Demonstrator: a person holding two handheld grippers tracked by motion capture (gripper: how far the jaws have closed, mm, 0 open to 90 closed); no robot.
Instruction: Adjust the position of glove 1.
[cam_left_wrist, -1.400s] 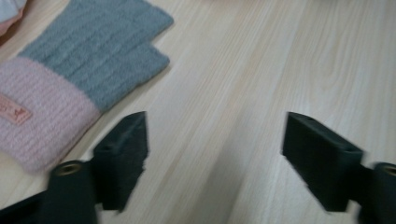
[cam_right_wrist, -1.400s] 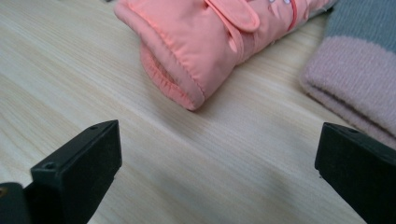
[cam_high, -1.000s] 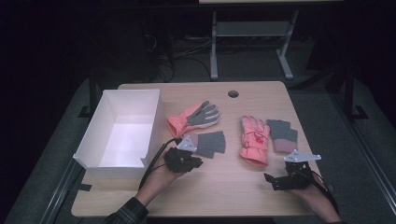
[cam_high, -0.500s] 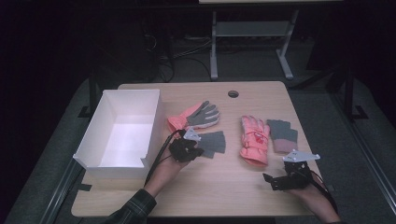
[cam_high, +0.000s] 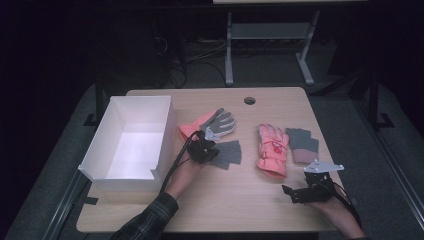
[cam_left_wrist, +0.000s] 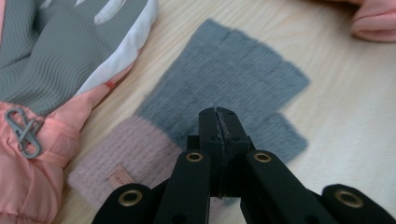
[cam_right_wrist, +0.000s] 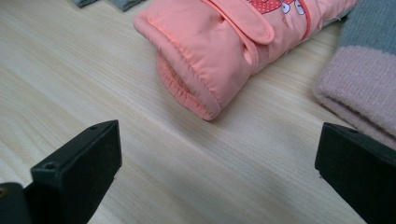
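Left gripper (cam_left_wrist: 217, 116) over the knit mitt (cam_left_wrist: 224, 88), jaws pressed together with nothing between them.

The mitt is flat grey ribbed wool with a fuzzy pink cuff, lying on the pale wood-grain table (cam_high: 235, 200) just beside a padded salmon glove (cam_high: 212, 125) with a grey waffle-textured palm and a metal clip. Left of both stands a white rectangular box (cam_high: 132, 137). The right gripper (cam_high: 300, 192) rests near the table's front edge, jaws wide apart, facing the puffy, quilted cuff of a second salmon glove (cam_right_wrist: 224, 51); another knit mitt (cam_high: 301, 145) lies touching it.
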